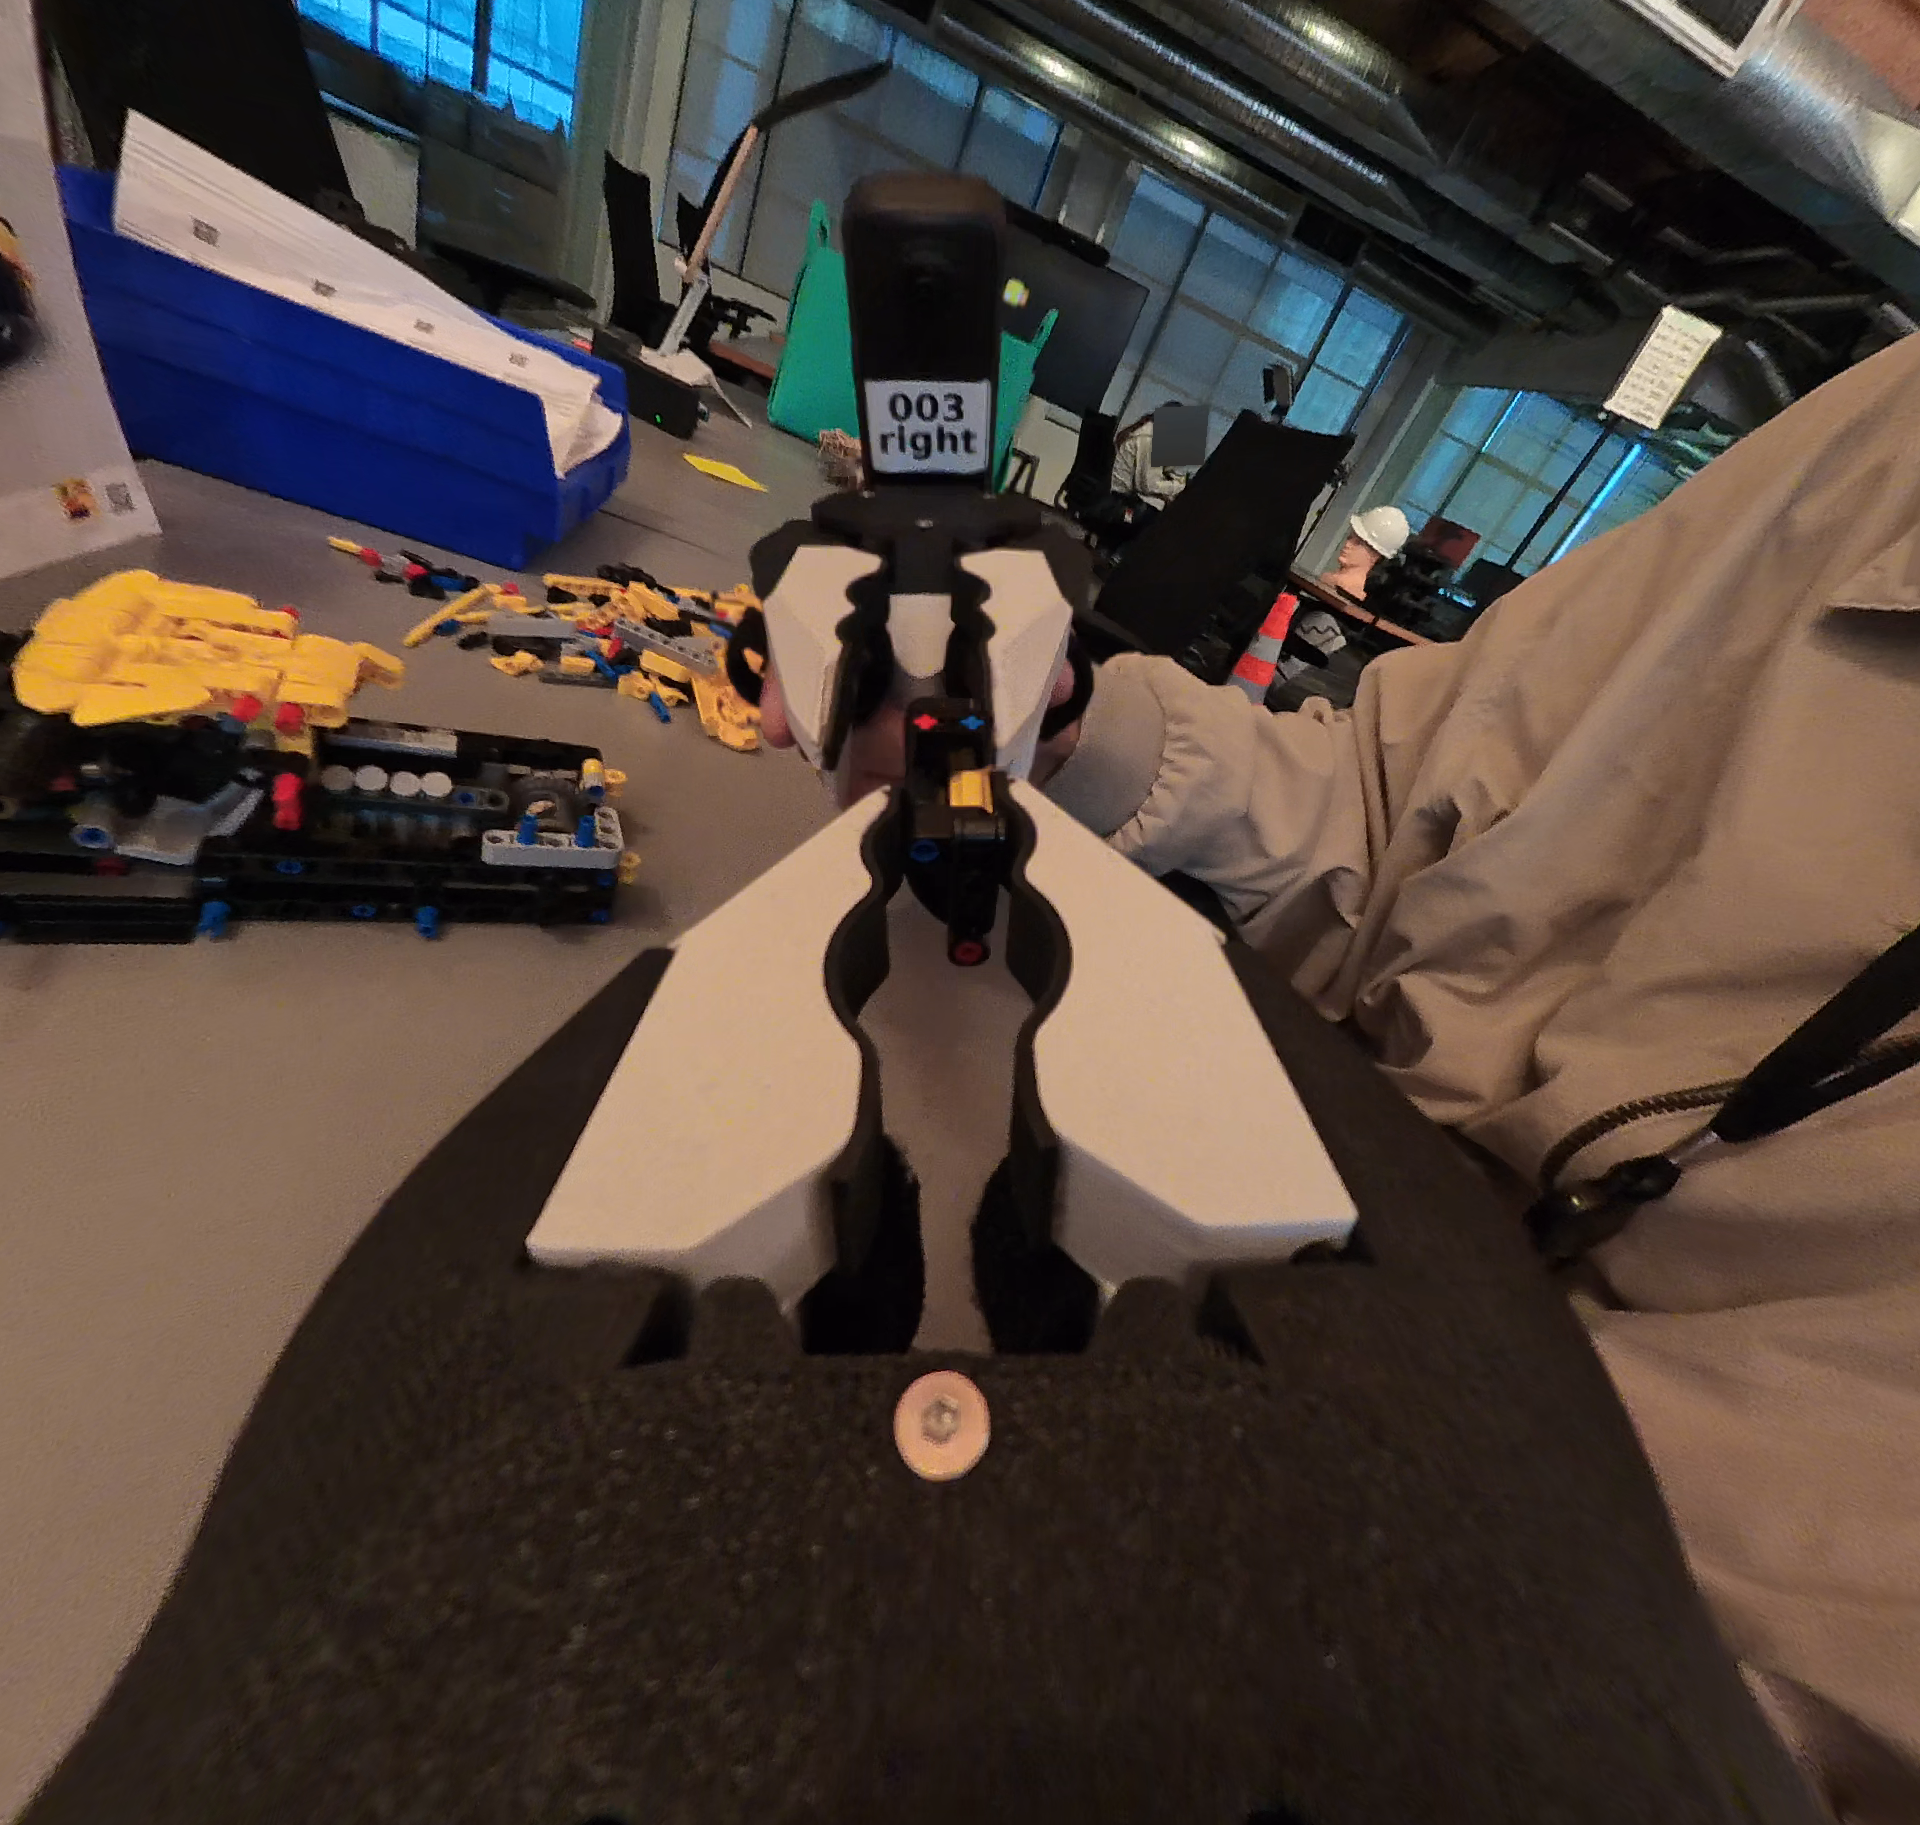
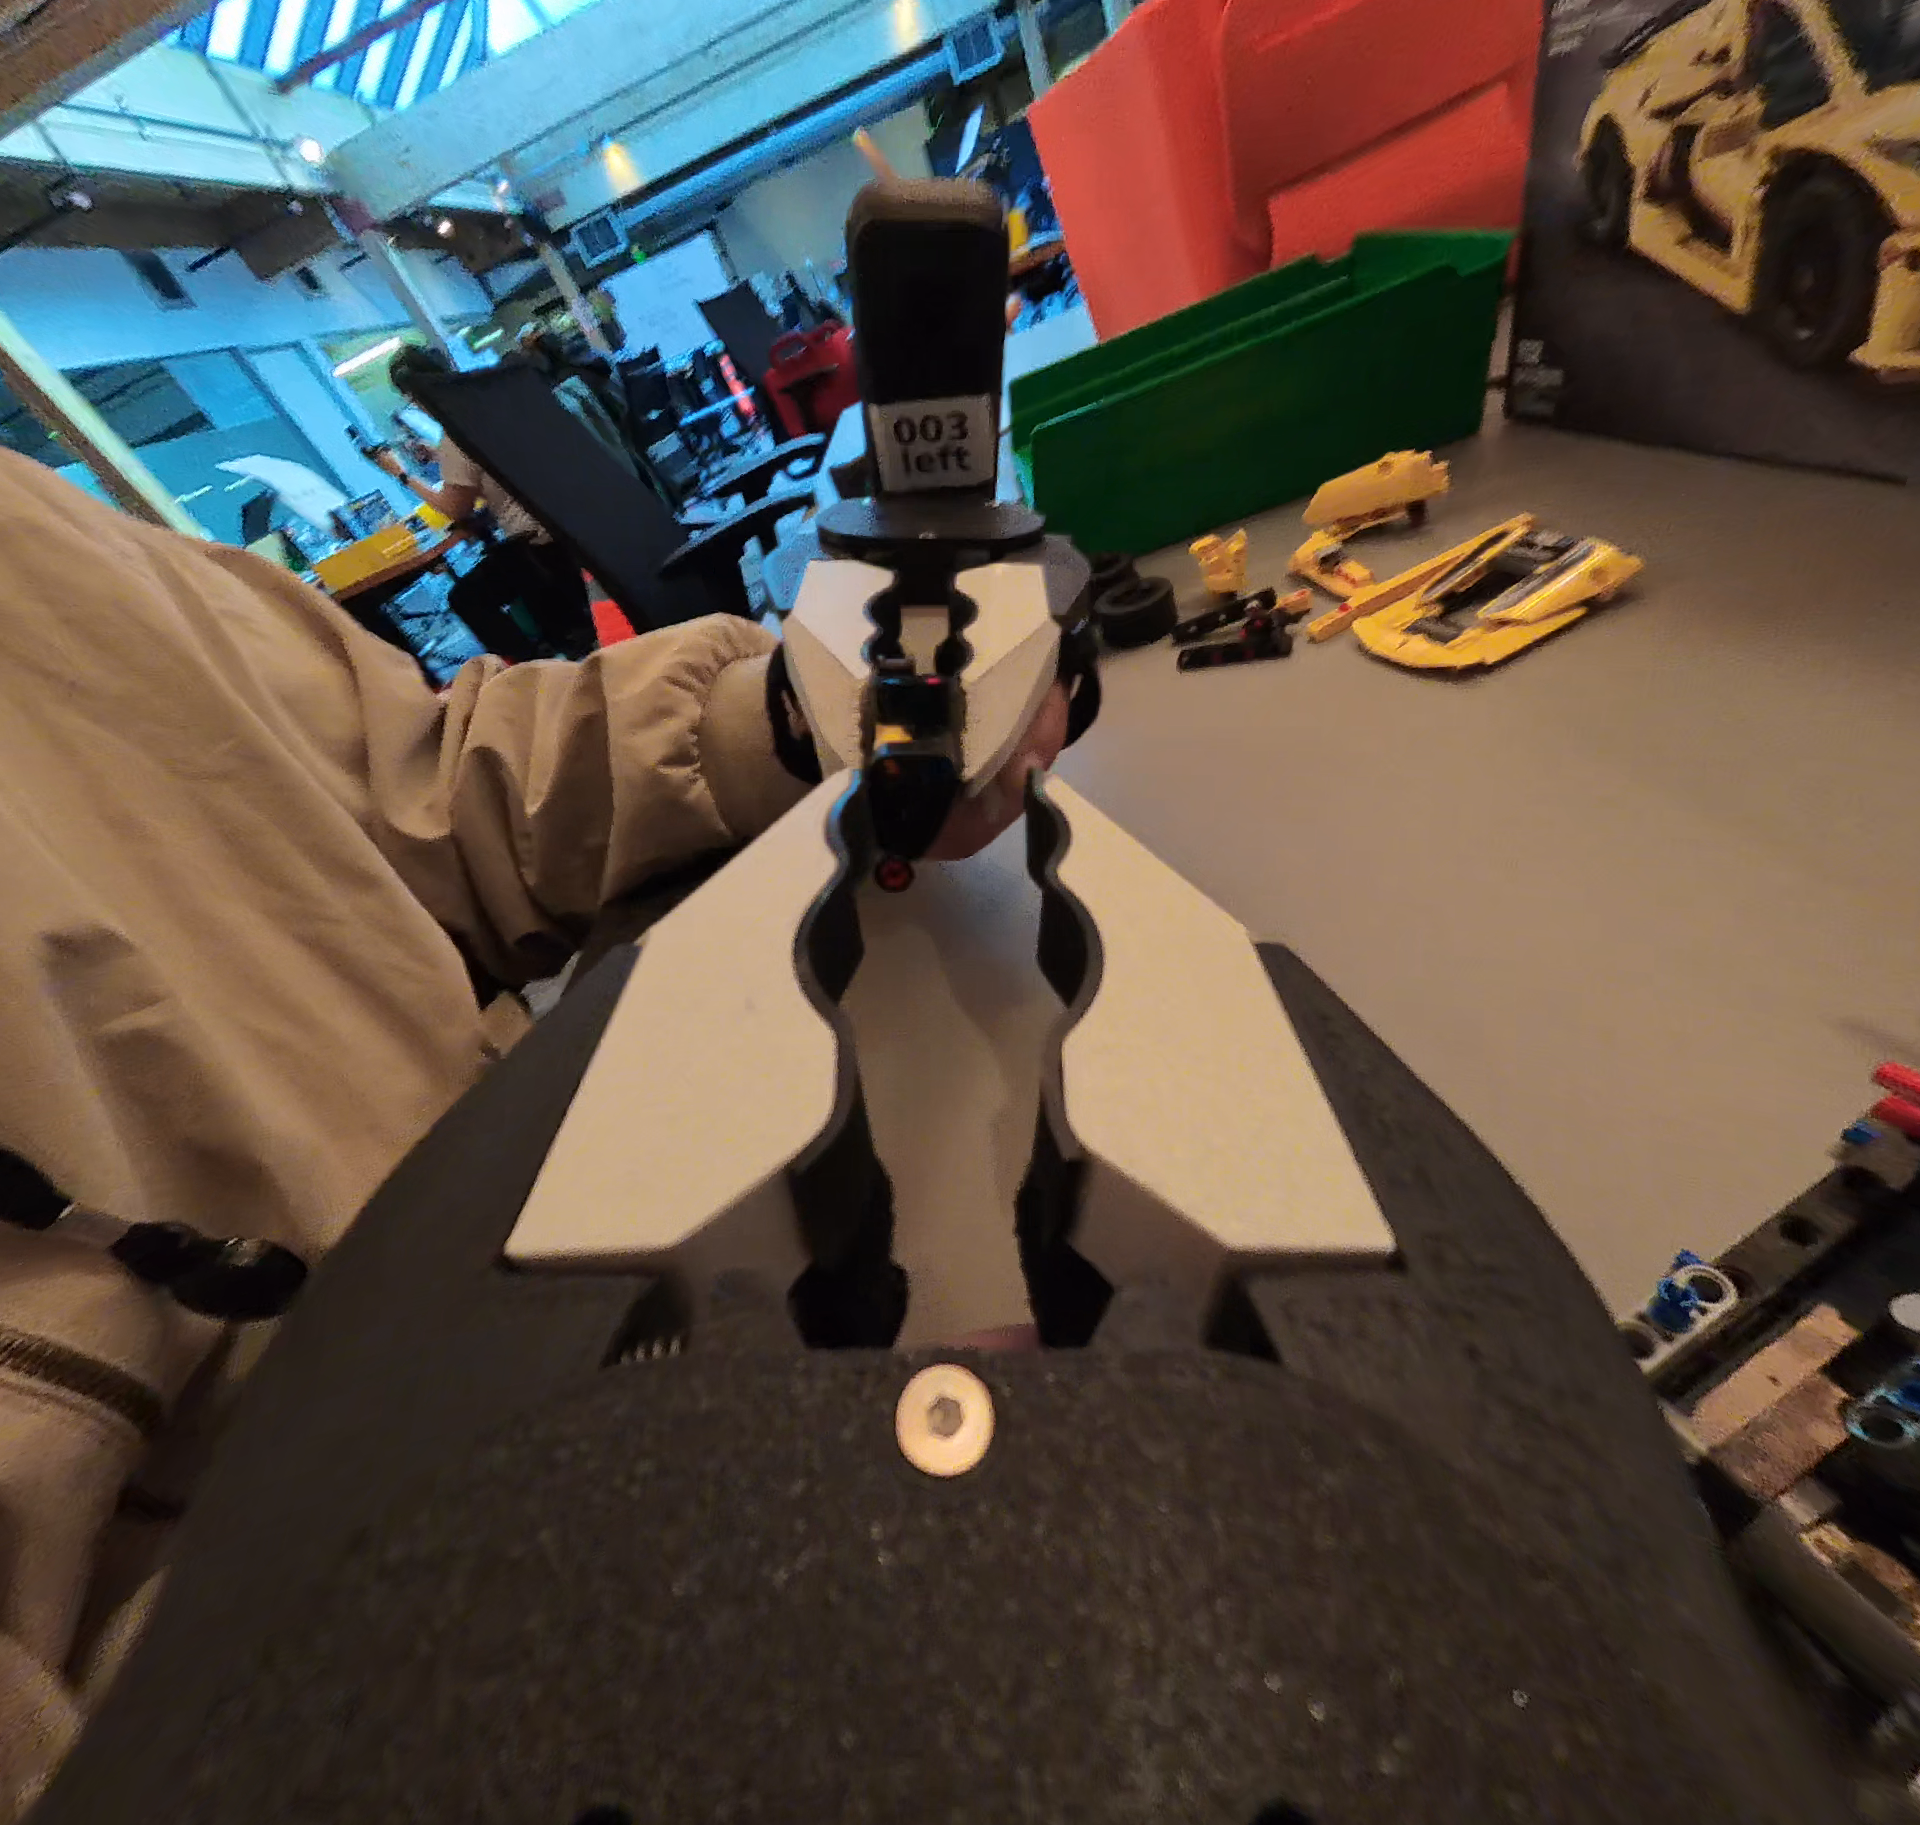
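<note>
Left wrist view: the left gripper (image 1: pixel 948 819) is pointing straight at the right gripper (image 1: pixel 920 747), tip to tip, above the grey worktop (image 1: pixel 208 1100).
Held piece: a small black brick assembly (image 1: pixel 956 871) with a yellow part, a red pin at its near end and red and blue pins at its far end is sitting between the two sets of jaws.
Long axis: it is running along the fingers, from the left jaws across to the right jaws, so each end is facing one gripper.
Left jaws: they are closing narrowly on the near end of the assembly, with both tips pressing its sides.
Right wrist view: the assembly is lying just inside the tips and close against one finger, with a clear gap to the other.
Right jaws: they are standing slightly parted around that end and gripping nothing firmly, as far as the view shows.
Nearer gripper: the left one is carrying the piece; the right one is only flanking it.
Beyond the left jaws: a half-built black chassis (image 1: pixel 364 840), a yellow panel assembly (image 1: pixel 156 653), a loose pile of bricks (image 1: pixel 623 632) and a blue bin (image 1: pixel 312 393) are lying well apart.
Beyond the right jaws: yellow body panels (image 2: pixel 1475 591) and a green bin (image 2: pixel 1247 404) are sitting well off to one side.
Person: a beige sleeve (image 1: pixel 1455 736) is reaching to the right gripper.
</note>
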The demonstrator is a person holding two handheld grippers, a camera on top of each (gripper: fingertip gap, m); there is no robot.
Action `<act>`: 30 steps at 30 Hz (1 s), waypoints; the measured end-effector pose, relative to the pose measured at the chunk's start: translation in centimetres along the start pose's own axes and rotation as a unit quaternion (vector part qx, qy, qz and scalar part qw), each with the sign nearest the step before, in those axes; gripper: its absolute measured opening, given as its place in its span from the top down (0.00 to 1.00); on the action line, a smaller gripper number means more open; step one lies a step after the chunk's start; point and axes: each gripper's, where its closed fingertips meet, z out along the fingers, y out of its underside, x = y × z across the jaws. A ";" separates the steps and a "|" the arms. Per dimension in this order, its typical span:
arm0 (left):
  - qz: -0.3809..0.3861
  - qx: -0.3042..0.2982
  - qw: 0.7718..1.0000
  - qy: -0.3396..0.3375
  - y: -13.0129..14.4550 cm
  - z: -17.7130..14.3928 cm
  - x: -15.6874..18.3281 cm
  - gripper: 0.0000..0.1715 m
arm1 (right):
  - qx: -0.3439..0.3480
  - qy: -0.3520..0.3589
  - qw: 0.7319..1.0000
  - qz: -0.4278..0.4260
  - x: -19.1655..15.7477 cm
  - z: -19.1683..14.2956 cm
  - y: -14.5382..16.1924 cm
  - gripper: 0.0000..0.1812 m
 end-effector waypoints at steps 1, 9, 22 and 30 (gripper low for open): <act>-0.001 -0.005 1.000 -0.002 0.2 0.2 -0.1 0.91 | -0.007 -0.011 1.000 0.003 -0.3 0.0 0.2 0.89; -0.029 0.026 0.999 -0.020 -0.9 0.2 -0.9 0.91 | 0.011 -0.014 0.999 0.033 0.1 0.2 0.1 0.93; -0.047 0.111 0.991 -0.057 -3.3 -0.2 -2.4 0.91 | 0.137 -0.019 0.983 0.119 1.7 -0.7 -2.6 0.93; -0.046 0.139 0.987 -0.068 -4.5 -0.9 -2.7 0.93 | 0.091 -0.018 0.990 0.108 1.0 1.2 -0.9 0.97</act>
